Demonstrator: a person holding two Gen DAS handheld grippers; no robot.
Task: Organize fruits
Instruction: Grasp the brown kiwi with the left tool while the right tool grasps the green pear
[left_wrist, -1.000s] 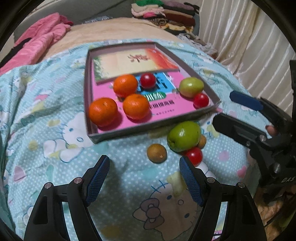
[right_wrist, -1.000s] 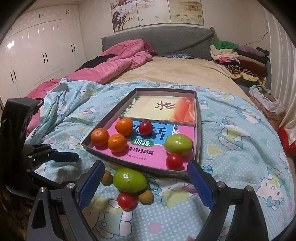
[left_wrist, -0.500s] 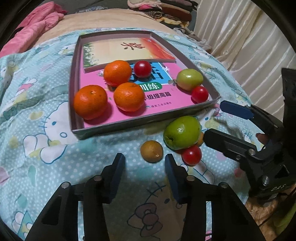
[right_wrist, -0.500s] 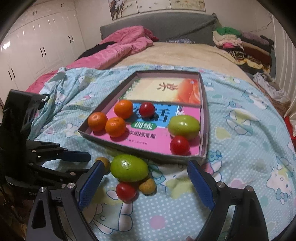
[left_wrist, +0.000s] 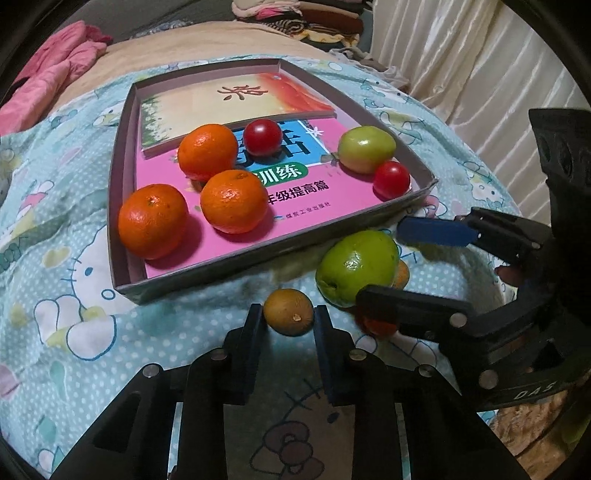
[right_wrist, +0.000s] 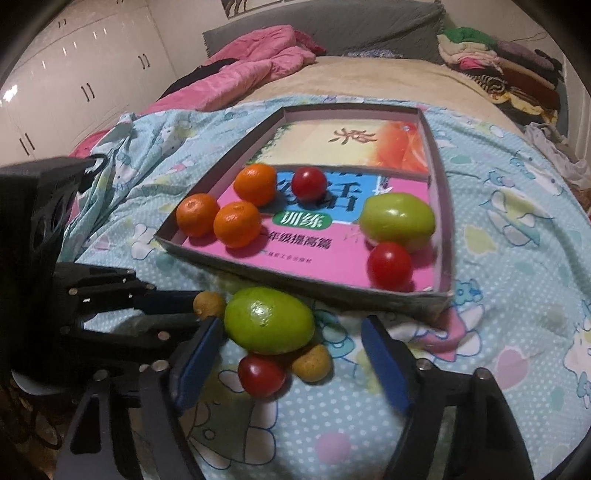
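Brown round longan (left_wrist: 288, 312) pinched by left gripper (left_wrist: 288, 325) on dotted quilt (left_wrist: 74, 350).

Box (left_wrist: 122, 236) sits on blanket (left_wrist: 66, 325), two books inside, far one overlapping near one. Three oranges (left_wrist: 231, 201) on near book toward left, tomato (left_wrist: 262, 137) behind them. Pear (left_wrist: 365, 148) at right wall, second tomato just in front of it. In front of box on blanket: bigger pear (right_wrist: 269, 325), small round fruit (left_wrist: 289, 312) to its left.
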